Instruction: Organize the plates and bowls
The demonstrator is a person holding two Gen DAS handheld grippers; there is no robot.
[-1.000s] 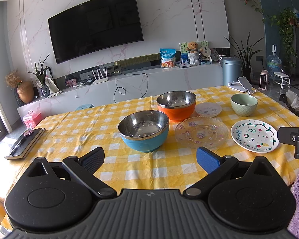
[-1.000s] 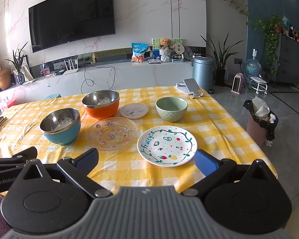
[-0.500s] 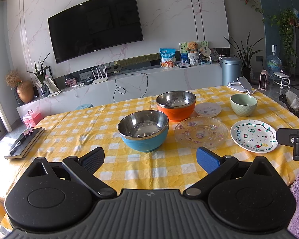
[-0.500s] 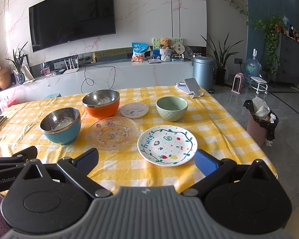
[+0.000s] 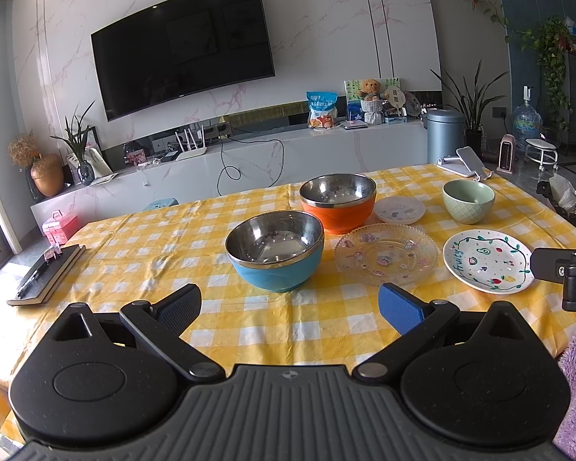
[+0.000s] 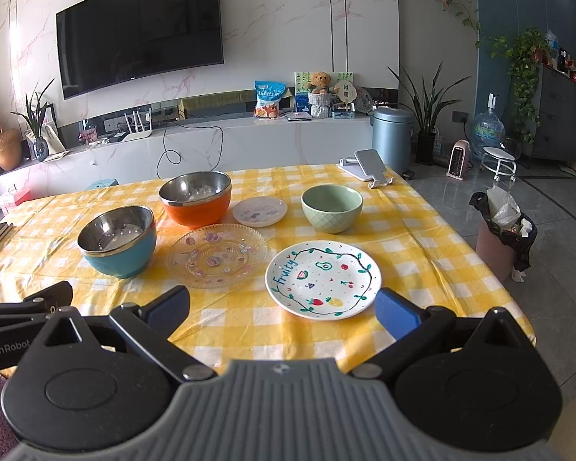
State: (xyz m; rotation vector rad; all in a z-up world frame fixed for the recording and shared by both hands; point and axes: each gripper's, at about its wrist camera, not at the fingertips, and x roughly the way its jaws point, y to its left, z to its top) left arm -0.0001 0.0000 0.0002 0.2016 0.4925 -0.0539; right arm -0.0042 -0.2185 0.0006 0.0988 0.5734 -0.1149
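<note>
Left claw [image 5: 290, 301] spread wide w/ nothing between its fingers, hanging over the near table [image 5: 142, 253] edge; blue bowl [image 5: 275, 256] sits at 12 just ahead, orange bowl [image 5: 338, 203] at 1 behind it. Right claw [image 6: 282, 309] also spread & empty, fruit plate [image 6: 323, 279] at 12 just ahead. Clear glass plate [image 6: 216, 255] at 11, small white saucer [image 6: 260, 211] beyond it, green bowl [image 6: 331, 208] at 12 behind the fruit plate.

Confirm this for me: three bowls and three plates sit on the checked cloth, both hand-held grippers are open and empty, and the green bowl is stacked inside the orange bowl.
One detail is wrong. The green bowl is not inside the orange bowl; it stands alone on the cloth, with the small white plate between them, as the right wrist view shows. The rest holds: three bowls, three plates, left hand-held gripper and right hand-held gripper open and empty.
</note>
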